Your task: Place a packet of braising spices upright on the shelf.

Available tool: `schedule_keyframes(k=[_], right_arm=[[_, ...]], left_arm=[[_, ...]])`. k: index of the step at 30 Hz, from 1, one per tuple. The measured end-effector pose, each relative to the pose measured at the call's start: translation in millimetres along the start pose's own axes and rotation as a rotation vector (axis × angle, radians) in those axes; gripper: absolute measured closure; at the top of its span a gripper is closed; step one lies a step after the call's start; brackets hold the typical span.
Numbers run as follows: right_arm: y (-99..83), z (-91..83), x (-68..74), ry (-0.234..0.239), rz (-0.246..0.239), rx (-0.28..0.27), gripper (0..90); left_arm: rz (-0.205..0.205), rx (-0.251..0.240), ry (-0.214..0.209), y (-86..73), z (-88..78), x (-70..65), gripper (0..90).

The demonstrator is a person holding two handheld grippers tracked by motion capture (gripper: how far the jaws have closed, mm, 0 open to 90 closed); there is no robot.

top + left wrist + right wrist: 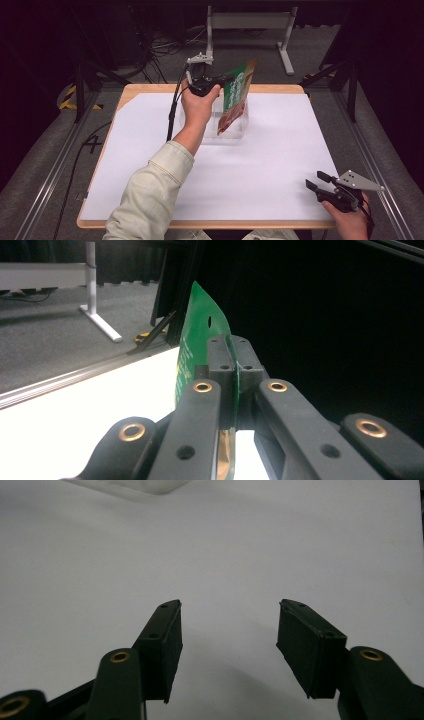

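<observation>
A green snack pouch [237,95] with a red-brown lower half hangs upright above the far middle of the table. My left gripper [223,78] is shut on its upper edge. The pouch's lower end dips into a clear plastic box [239,129] standing on the white sheet. In the left gripper view the green pouch [200,335] rises edge-on between the closed jaws of my left gripper [231,347]. My right gripper [318,181] rests low at the near right corner, open, with nothing between its fingers. In its own view my right gripper [228,630] faces bare white sheet.
A white sheet [280,165] covers the wooden table [150,89]. The clear box's corner [145,485] shows at the top of the right gripper view. A white metal stand [250,22] and cables lie on the floor beyond the table. Black cable trails from the left gripper.
</observation>
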State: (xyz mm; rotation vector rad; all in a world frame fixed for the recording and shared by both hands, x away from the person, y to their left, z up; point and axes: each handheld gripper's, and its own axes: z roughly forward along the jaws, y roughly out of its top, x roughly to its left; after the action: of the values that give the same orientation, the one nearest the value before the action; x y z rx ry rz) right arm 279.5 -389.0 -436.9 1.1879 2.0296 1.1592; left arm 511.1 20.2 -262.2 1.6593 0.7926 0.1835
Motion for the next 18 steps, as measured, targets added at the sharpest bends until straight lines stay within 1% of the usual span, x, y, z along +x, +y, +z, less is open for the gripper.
schedule_keyframes(k=[1,3,9,11,14,16,18], right_arm=[[0.1,0.0,0.3,0.0,-0.001,0.0,43.5],[0.1,0.2,0.7,0.001,-0.003,0.0,43.5],[-0.6,0.2,0.9,0.002,-0.005,0.001,43.5],[-0.7,-0.1,1.0,0.001,-0.004,0.001,43.5],[-1.5,-1.3,0.6,-0.002,-0.003,0.0,43.4],[-1.9,-2.0,0.6,-0.002,0.0,0.001,43.4],[-2.1,-2.4,0.8,-0.002,-0.001,0.001,43.4]], left_arm=[[0.004,0.001,0.007,0.0,0.0,1.9,89.8],[-0.005,-0.008,0.02,-1.0,0.4,6.7,89.8],[-0.025,-0.009,0.046,-3.3,4.5,16.4,89.8],[-0.026,-0.005,0.046,-3.8,5.1,17.3,89.8],[-0.007,0.007,0.056,-6.6,9.7,17.3,89.8],[-0.014,0.007,0.055,-7.5,10.3,17.9,89.8],[-0.011,0.0,0.058,-8.3,10.4,19.0,89.8]])
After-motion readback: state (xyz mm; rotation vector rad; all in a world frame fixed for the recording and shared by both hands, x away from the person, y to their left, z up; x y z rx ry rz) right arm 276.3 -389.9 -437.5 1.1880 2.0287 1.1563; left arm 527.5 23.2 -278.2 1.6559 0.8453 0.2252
